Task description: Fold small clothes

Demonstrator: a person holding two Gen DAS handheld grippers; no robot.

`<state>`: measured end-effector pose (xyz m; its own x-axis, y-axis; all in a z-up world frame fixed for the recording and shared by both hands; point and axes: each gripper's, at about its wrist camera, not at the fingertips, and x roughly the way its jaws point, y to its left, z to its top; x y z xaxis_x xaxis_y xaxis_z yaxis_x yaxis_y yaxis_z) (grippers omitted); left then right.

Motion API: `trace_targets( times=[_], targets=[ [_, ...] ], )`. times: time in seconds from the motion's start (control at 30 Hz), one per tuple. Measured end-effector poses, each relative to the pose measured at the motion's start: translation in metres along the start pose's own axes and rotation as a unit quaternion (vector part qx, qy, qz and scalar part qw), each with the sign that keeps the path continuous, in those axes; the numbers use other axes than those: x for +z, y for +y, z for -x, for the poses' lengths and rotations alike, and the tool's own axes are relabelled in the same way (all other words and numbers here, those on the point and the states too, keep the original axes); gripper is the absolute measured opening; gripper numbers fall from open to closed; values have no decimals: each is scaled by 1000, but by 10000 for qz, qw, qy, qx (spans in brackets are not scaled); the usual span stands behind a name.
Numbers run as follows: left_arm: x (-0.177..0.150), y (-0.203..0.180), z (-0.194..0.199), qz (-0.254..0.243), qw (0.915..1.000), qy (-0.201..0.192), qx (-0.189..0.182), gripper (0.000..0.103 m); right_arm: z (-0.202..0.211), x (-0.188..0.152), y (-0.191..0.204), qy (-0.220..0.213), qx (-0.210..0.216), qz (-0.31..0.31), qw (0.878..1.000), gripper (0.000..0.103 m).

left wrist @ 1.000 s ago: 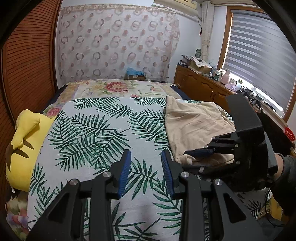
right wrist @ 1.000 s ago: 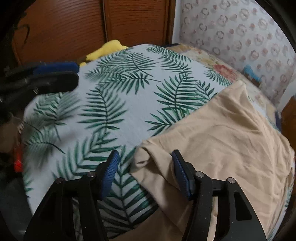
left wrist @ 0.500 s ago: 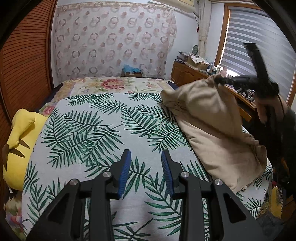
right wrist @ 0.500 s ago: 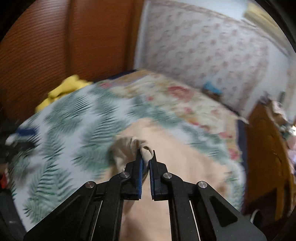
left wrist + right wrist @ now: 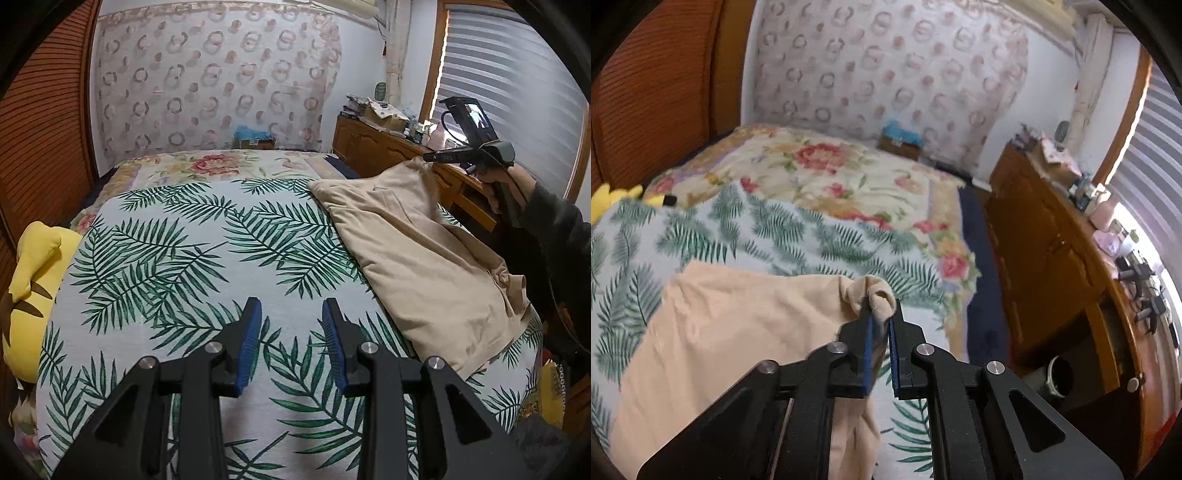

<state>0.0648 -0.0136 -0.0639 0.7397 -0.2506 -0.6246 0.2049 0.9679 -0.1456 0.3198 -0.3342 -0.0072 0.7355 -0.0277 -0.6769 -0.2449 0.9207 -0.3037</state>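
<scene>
Beige garment [image 5: 738, 332] in right claw [image 5: 881, 321]; no legible writing anywhere.

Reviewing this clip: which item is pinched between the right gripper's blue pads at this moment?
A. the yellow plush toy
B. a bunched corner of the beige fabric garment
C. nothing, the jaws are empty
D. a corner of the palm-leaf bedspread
B: in the right wrist view the right gripper has its blue pads nearly shut on a bunched corner of the beige fabric garment, which trails back over the palm-leaf bedspread.
</scene>
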Motion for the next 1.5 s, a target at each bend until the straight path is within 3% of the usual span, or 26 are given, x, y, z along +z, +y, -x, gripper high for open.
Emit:
trace_targets(
  times=[0.1, 0.23, 0.5, 0.67, 0.9, 1.2, 1.27, 1.33, 1.5],
  targets=[
    [1, -4, -2, -16, 10000, 14, -26, 32, 8, -7, -6, -55, -306, -118, 9994, 32],
    [2, -12, -5, -98, 9999, 27, -100, 32, 29, -20, -7, -176, 3, -216, 9996, 45],
    [13, -45, -20, -385, 9981, 116, -474, 32, 77, -88, 16, -150, 891, -233, 9956, 48],
    [7, -64, -29, -557, 9952, 367, -712, 39, 93, -135, 34, 62, 1268, -192, 9917, 49],
    [-7, -82, -32, -783, 9921, 612, -770, 40, 107, -183, 49, 309, 1363, -307, 9897, 49],
    [-15, -97, -31, -906, 9892, 698, -912, 40, 129, -215, 42, 326, 1444, -670, 9867, 49],
    [-17, -99, -32, -917, 9888, 744, -916, 40, 133, -220, 42, 305, 1540, -675, 9853, 45],
    [-17, -100, -33, -923, 9885, 772, -911, 40, 137, -225, 40, 282, 1734, -685, 9821, 5],
    [-21, -99, -29, -829, 9873, 857, -1046, 40, 153, -237, 27, 229, 1604, -716, 9842, 2]
  ],
)
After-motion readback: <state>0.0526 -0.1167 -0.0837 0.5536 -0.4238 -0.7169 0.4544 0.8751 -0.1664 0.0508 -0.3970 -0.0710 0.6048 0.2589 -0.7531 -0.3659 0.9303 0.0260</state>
